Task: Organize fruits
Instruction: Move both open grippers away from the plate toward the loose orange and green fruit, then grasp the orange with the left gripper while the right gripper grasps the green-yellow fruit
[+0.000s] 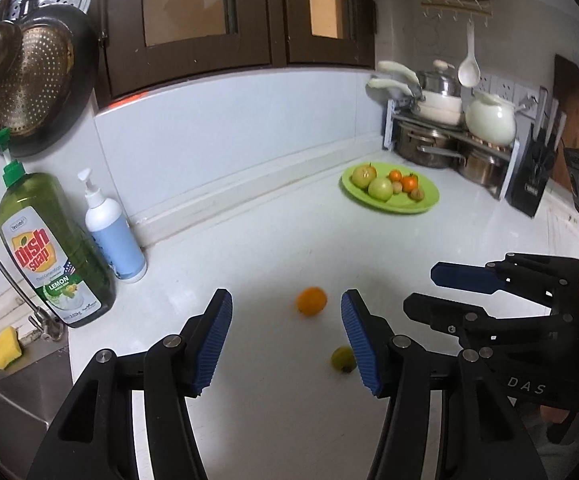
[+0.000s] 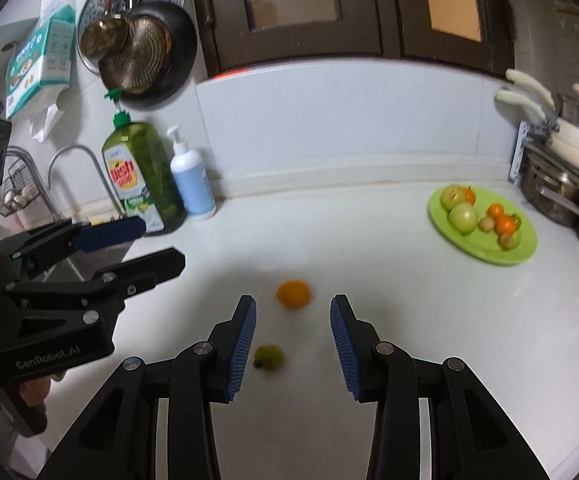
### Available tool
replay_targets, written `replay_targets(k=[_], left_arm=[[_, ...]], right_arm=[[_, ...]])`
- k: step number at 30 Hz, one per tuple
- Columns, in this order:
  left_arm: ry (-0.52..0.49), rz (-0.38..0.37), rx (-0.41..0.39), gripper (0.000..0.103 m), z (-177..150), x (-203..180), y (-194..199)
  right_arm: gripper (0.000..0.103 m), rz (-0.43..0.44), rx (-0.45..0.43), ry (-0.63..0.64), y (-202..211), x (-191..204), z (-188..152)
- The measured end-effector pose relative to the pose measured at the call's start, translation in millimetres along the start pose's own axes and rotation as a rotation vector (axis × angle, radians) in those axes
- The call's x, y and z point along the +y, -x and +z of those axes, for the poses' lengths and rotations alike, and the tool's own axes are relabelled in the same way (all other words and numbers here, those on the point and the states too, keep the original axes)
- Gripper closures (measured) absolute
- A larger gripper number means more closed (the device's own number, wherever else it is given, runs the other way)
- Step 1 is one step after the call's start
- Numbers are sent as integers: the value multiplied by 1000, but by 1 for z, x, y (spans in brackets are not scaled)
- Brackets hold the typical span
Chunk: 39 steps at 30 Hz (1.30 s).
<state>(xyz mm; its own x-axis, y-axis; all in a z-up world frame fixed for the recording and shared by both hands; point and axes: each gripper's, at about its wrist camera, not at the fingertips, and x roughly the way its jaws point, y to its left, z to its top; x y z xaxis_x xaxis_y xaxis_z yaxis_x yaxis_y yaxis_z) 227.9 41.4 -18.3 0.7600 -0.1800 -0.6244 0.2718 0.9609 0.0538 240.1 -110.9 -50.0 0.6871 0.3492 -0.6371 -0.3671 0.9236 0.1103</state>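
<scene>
Blue-padded fingers (image 1: pixel 213 344) of the left gripper (image 1: pixel 287 342) are held apart with nothing between them, and the small yellow-green fruit (image 1: pixel 343 359) is seen just beside the inner edge of one finger, resting on the white worktop (image 1: pixel 273 240). An orange (image 1: pixel 311 301) lies a little farther out on the same surface, apart from the green fruit. From the right wrist view, the right gripper (image 2: pixel 293 346) is likewise spread and empty, aimed so that both loose fruits fall within its span; a pick-up is judged to be in preparation. Well apart, near the pot rack (image 1: pixel 449 140), a lime-green plate (image 1: pixel 393 204) is already loaded with apples and smaller orange fruits, so it is taken as the gathering place. Dish soap (image 1: pixel 45 248) and a pump bottle (image 1: pixel 115 236) are kept by the sink.
</scene>
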Motion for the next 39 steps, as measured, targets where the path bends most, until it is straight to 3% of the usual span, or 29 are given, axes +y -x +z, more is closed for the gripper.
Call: replay_targets(k=[11,18,39], left_arm=[[-63,-23,70,47,-32,20,-27],[-140,-81,83,47,-34,27,-57],[-265,-314,144,49,-18,9,-137]], right_arm=[[63,24,133,-13,-51,18,-24],[63,19,208,-29,-82,22,-36],[63,-21,184,-138,-100,22,-41]])
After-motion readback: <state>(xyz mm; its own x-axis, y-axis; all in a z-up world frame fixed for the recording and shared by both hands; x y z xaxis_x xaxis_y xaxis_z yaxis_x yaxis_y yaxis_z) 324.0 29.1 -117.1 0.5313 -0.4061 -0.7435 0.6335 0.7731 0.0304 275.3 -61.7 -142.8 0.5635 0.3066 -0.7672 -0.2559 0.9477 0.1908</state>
